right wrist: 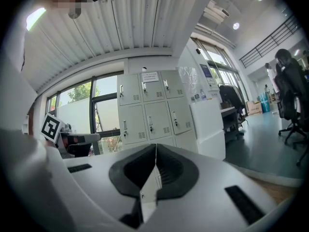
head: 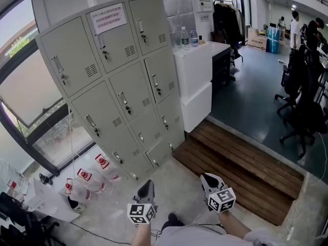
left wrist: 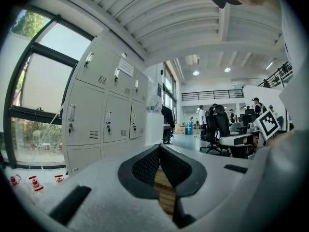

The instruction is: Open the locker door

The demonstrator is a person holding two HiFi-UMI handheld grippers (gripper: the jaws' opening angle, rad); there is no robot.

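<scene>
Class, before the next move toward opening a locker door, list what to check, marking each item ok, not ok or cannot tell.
1. Locker doors all shut: ok.
2. Left tool empty: ok.
3. Right tool empty: ok.
4. Jaws apart, ready to grasp: not ok, both pairs together.
5. Tools near the locker: not ok, both held low, away from it.
6. Locker unlocked: cannot tell.

Locker [head: 118, 81] of matt grey painted metal, with a white paper notice [head: 108, 18]; platform [head: 241, 163] of rough dark wood slats; left gripper [left wrist: 160, 148] smooth matt plastic (black pads [left wrist: 145, 167] finely textured).
</scene>
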